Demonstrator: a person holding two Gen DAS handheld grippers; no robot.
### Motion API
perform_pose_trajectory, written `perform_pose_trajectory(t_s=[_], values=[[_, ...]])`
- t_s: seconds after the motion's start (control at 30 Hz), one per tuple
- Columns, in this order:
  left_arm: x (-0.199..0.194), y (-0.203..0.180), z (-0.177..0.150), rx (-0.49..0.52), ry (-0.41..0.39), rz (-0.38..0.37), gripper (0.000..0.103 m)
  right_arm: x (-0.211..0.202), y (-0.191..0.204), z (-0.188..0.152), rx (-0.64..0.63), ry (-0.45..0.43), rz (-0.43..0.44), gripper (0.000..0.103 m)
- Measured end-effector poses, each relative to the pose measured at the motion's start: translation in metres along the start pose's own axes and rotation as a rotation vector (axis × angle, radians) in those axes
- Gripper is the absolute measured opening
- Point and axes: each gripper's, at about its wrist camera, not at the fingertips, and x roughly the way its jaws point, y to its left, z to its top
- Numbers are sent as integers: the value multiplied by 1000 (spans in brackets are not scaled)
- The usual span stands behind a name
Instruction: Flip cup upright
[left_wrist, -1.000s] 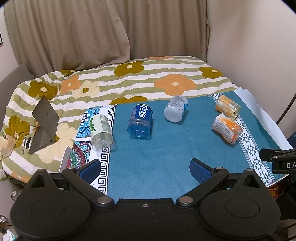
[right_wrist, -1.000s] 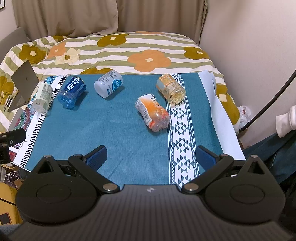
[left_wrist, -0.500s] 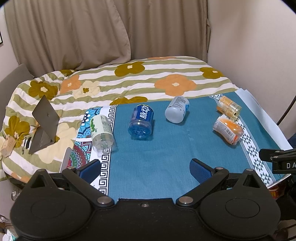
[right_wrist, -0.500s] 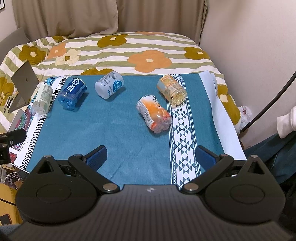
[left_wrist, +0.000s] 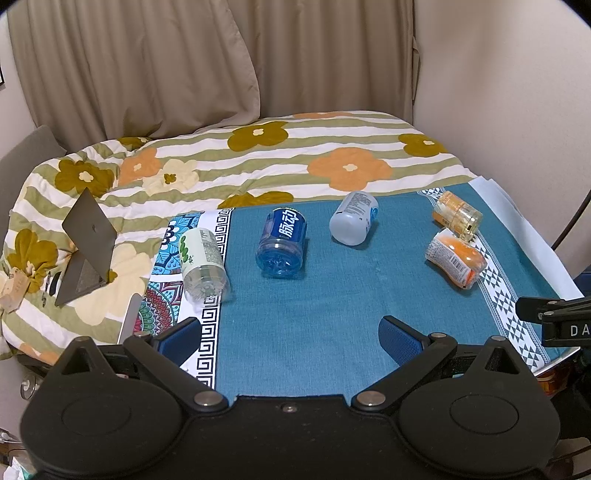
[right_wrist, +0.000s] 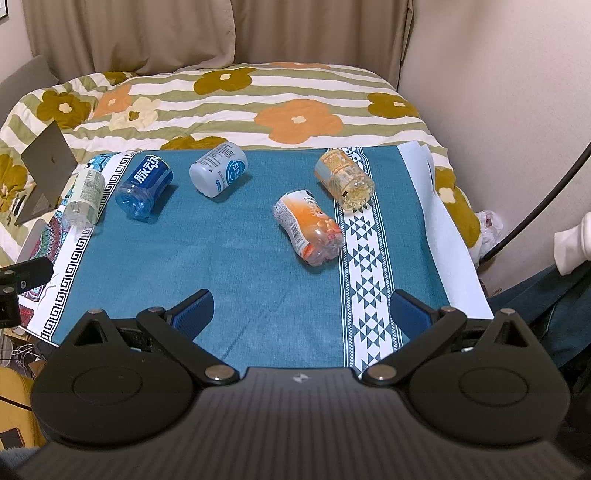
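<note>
Both the left gripper (left_wrist: 290, 334) and the right gripper (right_wrist: 301, 308) hover at the near edge of the blue cloth (right_wrist: 221, 258) with jaws spread wide and nothing between them. No cup stands upright, so I judge the task not begun. Five cut-bottle cups lie on their sides: green (left_wrist: 202, 256), blue (left_wrist: 282, 242), white (left_wrist: 354, 218), orange (right_wrist: 309, 227), yellow (right_wrist: 344, 178).

Blue cup (left_wrist: 281, 242): white characters "脉动" on label. Black mount (left_wrist: 561, 320) at right: letters "DA" (cut off by frame edge).
</note>
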Motion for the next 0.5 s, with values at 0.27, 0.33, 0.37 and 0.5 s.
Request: perform_pose_trajectory(t_s=[0.27, 0.33, 0.37, 0.5], values=[[3, 5, -1, -6, 1, -2, 103, 1, 0, 0, 1, 2, -1, 103], [3, 5, -1, -6, 1, -2, 103, 0, 0, 0, 1, 1, 0, 103], [3, 5, -1, -6, 1, -2, 103, 0, 0, 0, 1, 1, 1, 103], [2, 6, -3, -6, 0, -5, 103, 0, 1, 0, 1, 2, 1, 103]])
